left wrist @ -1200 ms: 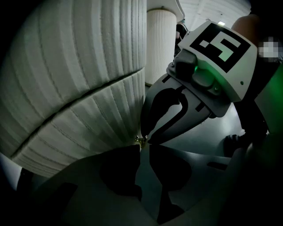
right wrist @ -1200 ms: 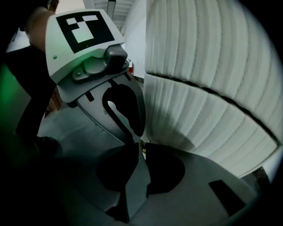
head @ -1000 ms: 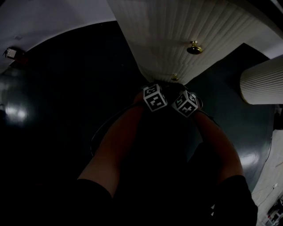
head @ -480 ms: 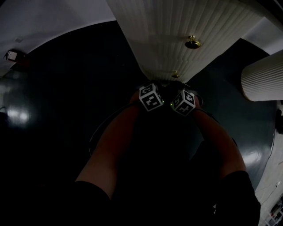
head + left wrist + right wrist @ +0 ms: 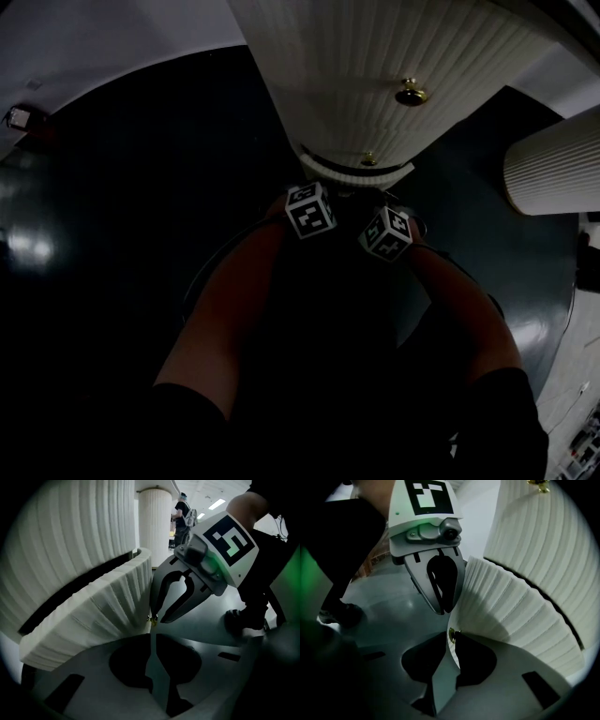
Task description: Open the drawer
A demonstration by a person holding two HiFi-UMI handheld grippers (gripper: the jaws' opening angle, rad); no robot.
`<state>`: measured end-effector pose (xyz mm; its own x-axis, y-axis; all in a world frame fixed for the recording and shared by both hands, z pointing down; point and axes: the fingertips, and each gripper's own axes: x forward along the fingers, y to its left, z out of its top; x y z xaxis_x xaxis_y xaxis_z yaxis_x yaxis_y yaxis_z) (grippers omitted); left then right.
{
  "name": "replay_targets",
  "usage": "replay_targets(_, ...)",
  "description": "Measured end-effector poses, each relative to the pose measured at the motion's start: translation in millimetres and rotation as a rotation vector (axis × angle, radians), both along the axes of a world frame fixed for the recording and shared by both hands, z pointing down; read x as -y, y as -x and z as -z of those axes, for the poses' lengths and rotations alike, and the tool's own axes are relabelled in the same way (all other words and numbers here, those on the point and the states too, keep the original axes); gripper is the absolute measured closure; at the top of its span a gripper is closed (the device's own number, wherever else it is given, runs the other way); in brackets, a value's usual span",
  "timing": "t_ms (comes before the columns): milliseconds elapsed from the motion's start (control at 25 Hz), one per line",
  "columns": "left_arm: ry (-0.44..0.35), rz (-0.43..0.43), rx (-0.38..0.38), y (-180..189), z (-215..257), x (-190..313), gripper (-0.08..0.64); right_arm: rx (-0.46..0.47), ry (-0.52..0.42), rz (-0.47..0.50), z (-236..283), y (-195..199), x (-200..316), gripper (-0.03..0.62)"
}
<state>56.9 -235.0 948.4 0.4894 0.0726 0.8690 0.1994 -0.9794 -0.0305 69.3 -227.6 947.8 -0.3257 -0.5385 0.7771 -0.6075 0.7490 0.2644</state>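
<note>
Right at its own tips, the right gripper (image 5: 452, 638) was clamped on the small brass knob (image 5: 451, 633) of the white fluted curved-front drawer (image 5: 501, 606). The left gripper (image 5: 152, 632) sat just beside it, tips near that same knob. Its jaws had just been closing and were drawn together down to a thin slit, with nothing between them as far as I could see. The drawer was sticking partway out of the bottom of the tall white ribbed round cabinet (image 5: 375, 56), with a dark gap showing above it. A bigger brass knob (image 5: 410, 93) sat higher up on the cabinet, untouched. Everything stood on a dark glossy floor (image 5: 122, 187), with a white ribbed column (image 5: 553, 173) off to the right.
</note>
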Motion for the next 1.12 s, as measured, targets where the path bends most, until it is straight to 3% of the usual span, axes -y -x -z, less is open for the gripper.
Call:
replay_targets(80,0.034,-0.011,-0.021,5.1,3.1,-7.3,0.512,0.003,0.026,0.008,-1.1,6.6,-8.2,0.569)
replay_targets(200,0.103,0.000,-0.087,12.3,18.1,-16.4,0.512,0.041,0.089,0.005,3.0,16.8,-20.1,0.477)
replay_targets(480,0.265,0.030,-0.182,33.6,66.0,-25.3,0.512,0.199,0.022,0.009,80.8,17.7,-27.1,0.476)
replay_targets(600,0.324,0.059,-0.281,32.8,102.8,-23.7,0.512,0.286,-0.012,-0.002,124.3,11.6,-30.0,0.476)
replay_targets(760,0.301,0.090,-0.398,20.9,144.1,-12.1,0.511,0.337,-0.047,-0.055,152.0,-15.1,-26.7,0.476)
replay_targets(960,0.236,0.091,-0.376,19.0,142.2,-8.9,0.511,0.293,-0.022,-0.127,130.9,-52.9,-14.2,0.476)
replay_targets(1120,0.223,0.098,-0.392,14.6,146.7,-9.2,0.511,0.310,0.002,-0.126,118.3,-52.3,-4.2,0.476)
